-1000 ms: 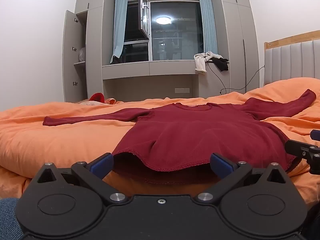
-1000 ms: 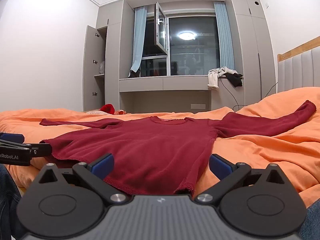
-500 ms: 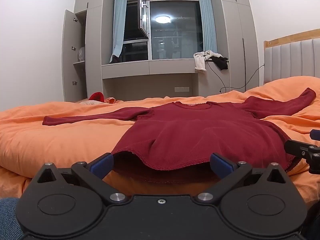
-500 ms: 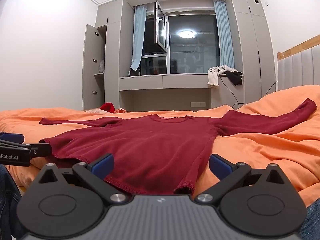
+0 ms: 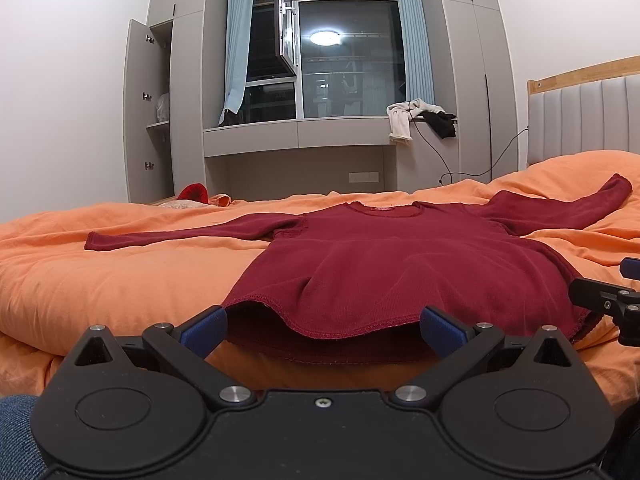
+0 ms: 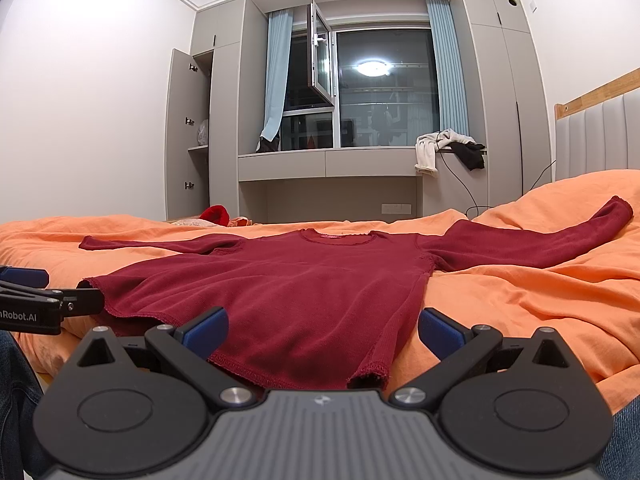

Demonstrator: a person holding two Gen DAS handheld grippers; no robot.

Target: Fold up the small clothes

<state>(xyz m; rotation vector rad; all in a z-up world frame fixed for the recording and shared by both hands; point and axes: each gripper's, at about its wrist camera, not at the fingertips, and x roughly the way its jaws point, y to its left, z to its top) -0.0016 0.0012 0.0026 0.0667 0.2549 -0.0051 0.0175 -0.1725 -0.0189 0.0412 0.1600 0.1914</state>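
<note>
A dark red long-sleeved top [image 5: 400, 264] lies spread flat on the orange bedding [image 5: 100, 280], both sleeves stretched out sideways and the hem toward me. It also shows in the right wrist view [image 6: 288, 288]. My left gripper [image 5: 322, 326] is open and empty, its blue pads either side of the hem's left part, just short of it. My right gripper [image 6: 322, 328] is open and empty at the hem's right corner [image 6: 368, 372]. Each gripper shows at the edge of the other's view.
The orange duvet [image 6: 540, 292] covers the whole bed and is wrinkled at the right. A padded headboard [image 5: 588, 116] stands at the right. A red item [image 5: 194, 192] lies past the bed's far edge. Wardrobe and window ledge with clothes [image 5: 420, 120] stand behind.
Both grippers have dipped slightly, so the top sits a little higher in view. The top has not moved and the jaws stay open.
</note>
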